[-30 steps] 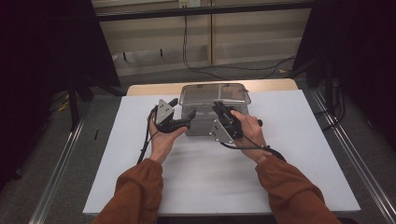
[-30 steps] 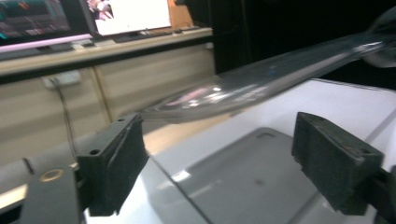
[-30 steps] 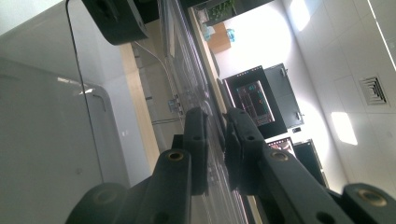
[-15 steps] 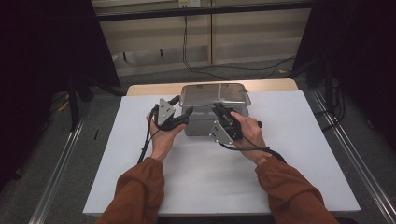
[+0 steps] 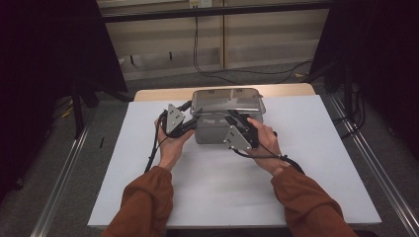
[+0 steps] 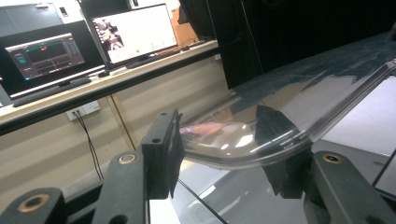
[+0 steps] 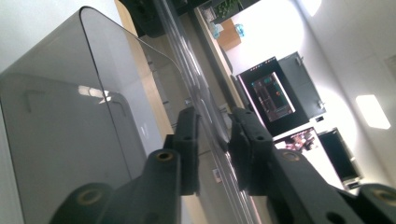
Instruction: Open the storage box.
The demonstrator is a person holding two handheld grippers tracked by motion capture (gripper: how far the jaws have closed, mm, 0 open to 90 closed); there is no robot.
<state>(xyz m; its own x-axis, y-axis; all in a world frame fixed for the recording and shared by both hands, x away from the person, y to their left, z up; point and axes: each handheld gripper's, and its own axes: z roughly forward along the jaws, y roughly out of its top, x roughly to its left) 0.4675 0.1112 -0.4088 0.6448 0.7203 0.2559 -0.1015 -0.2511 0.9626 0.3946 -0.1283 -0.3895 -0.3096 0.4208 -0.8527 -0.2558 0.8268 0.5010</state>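
A smoky grey plastic box (image 5: 211,133) with a clear lid (image 5: 227,101) stands at the far middle of the white table. My left gripper (image 5: 192,121) is at the lid's near left corner. In the left gripper view its jaws (image 6: 219,135) stand wide apart astride the lid's curved corner (image 6: 280,98), one pad seen through the plastic. My right gripper (image 5: 233,119) is at the lid's near edge. In the right gripper view its jaws (image 7: 214,140) are pinched on the lid's rim (image 7: 187,65), beside the box's grey wall (image 7: 70,121).
The white tabletop (image 5: 227,182) has open room in front of the box and on both sides. Metal rails (image 5: 64,173) run along the floor left and right of the table. Cables (image 5: 197,54) hang behind it. Monitors (image 6: 130,32) stand on a bench.
Both hands stay at the box's front. The left gripper has edged slightly closer to the lid's corner. The box has hardly shifted.
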